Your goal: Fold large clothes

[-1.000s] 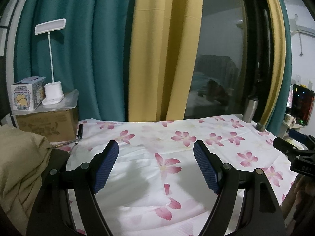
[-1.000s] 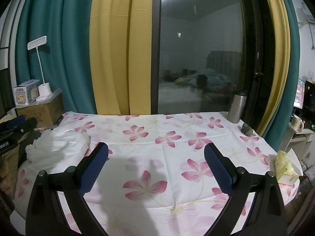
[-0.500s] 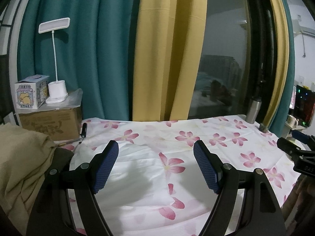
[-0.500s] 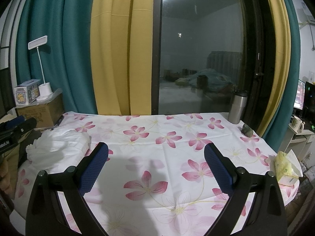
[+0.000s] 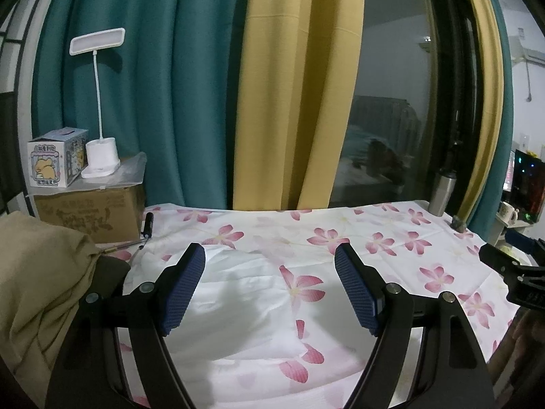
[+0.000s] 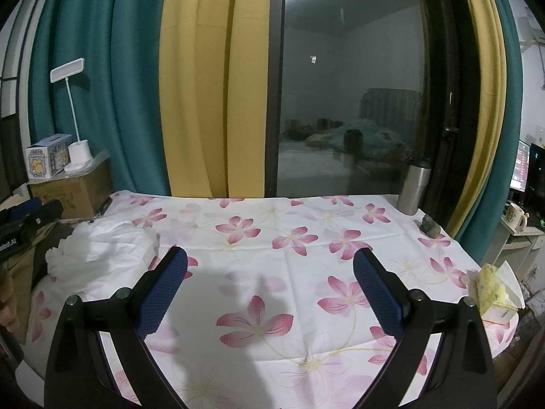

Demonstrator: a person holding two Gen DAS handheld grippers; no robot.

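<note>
Both grippers hover over the table (image 6: 340, 204), which is covered by a flowered cloth (image 6: 289, 238). Left gripper (image 5: 270, 284): jaws spread wide, nothing between the pads. Right gripper (image 6: 270, 284): jaws likewise spread, empty. The task's thing is taken to be the white garment (image 6: 102, 255); it lies on the left part of the table as a rumpled, bunched heap, directly under and ahead of the left gripper, and well left of the right gripper. A tan cloth (image 5: 37, 289) sits at the far left edge, beside a cardboard box (image 5: 88, 214) carrying a lamp (image 5: 100, 160) and a small carton (image 5: 56, 156); whether the tan cloth is also to be folded cannot be told. A steel cup (image 6: 414, 187) and tissue pack (image 6: 494, 293) stand at the right side. Stage is ambiguous: the heap could be a garment waiting to be spread, or a loosely folded one set aside; its edges are too crumpled to settle this. Judgement for handling it well, whichever applies: pinch only 1 layer at a clear hem or corner, not the middle of the bunch, since thin white fabric will drag its neighbours along. Keep both grippers level so the cloth hangs evenly, and use the open middle of the table. Avoid snagging the flowered cloth beneath, which is close in colour to the garment and easy to catch by mistake.
</note>
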